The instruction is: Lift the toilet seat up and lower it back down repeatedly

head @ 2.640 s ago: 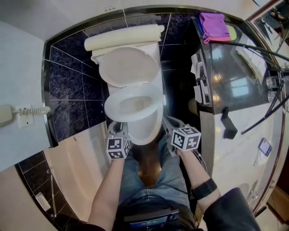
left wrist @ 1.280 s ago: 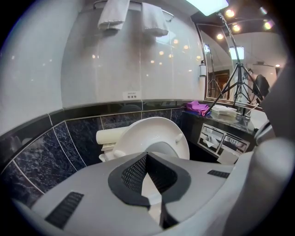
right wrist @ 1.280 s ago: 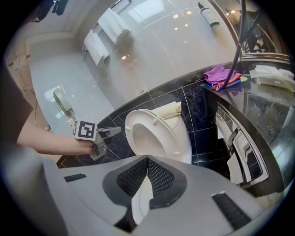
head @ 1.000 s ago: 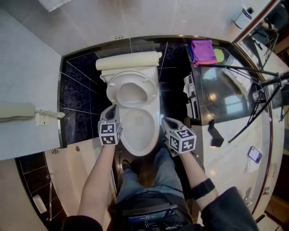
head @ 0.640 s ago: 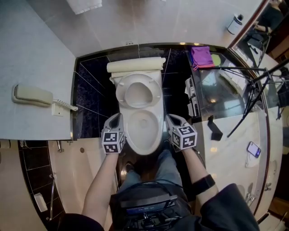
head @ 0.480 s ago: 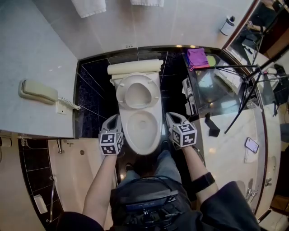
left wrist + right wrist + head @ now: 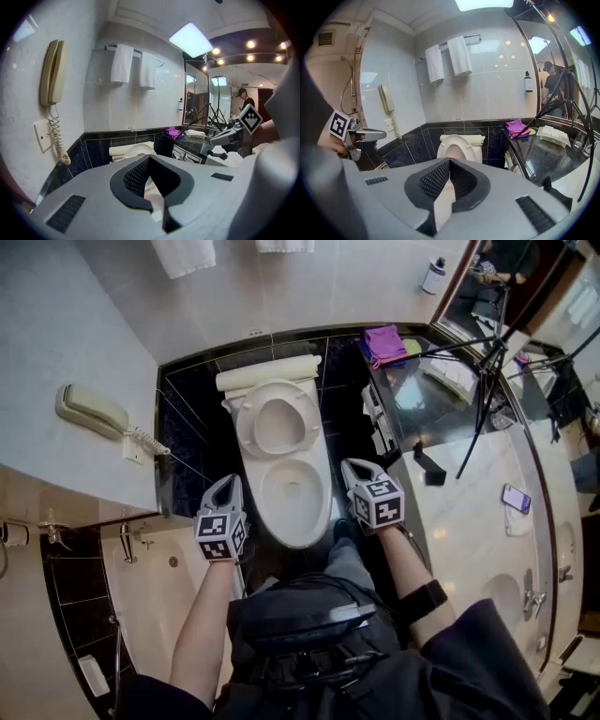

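**A:** What are the grippers doing right now?

**B:** The left gripper [image 7: 149,158] has its jaws pressed together with nothing between them. The right gripper [image 7: 450,161] is the same, closed and empty. They sit either side of the bowl [image 7: 296,536], near its front and clear of the porcelain.

**A:** And the toilet seat?

**B:** The toilet seat [image 7: 245,425] is up, tipped back toward the tank [image 7: 267,374], well apart from both grippers. From above I can't tell whether it leans on the lid behind it or just balances past upright.

**A:** So it needs lowering next. What could go wrong?

**B:** Mostly a slam. Closed jaws can only nudge the ring. If a tip pushes it forward past its balance point and nothing catches it, the seat would likely drop onto the bowl.

**A:** Could they open and pinch the rim?

**B:** That seems safer to me, though a glossy rim may slip out of a shallow pinch. Pulling from one side could also twist the hinge.

**A:** Anything around them?

**B:** The dark counter [image 7: 450,432] is close on the right, so a wide swing of that arm could clip its edge.
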Demonstrator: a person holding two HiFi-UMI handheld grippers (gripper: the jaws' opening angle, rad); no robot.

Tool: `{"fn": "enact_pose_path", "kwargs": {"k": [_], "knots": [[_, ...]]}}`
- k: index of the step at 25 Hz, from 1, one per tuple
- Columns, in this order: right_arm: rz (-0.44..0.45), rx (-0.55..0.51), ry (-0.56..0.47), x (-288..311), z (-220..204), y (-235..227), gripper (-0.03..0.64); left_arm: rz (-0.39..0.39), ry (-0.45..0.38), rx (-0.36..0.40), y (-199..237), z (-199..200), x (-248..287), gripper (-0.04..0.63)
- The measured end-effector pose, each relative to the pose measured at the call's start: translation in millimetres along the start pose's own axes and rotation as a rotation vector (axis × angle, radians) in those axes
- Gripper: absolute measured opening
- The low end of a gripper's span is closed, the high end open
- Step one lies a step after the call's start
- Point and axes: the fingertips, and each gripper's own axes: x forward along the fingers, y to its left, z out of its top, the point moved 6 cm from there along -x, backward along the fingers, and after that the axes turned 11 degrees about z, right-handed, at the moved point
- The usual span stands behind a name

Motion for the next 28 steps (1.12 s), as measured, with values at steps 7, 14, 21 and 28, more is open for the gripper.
{"fn": "enact_pose_path", "kwargs": {"k": [7,14,21,28], "knots": [[-0.030,0.016,-0.006,-27,-15,11,0.017,-0.009,-0.006,0.003,3,-9,-27,0.000],[-0.048,0.035,-0.012,-38,-27,8,0.017,-0.010,0.006,0.017,0,-22,-40,0.000],[-0.040,0.045,-0.001,-37,-37,6,0.018,-0.004,0.007,0.009,-3,-25,-35,0.000],[-0.072,0.000,0.029,-28,-33,-5,0.020,-0.005,0.016,0.025,-8,-23,-23,0.000]]}}
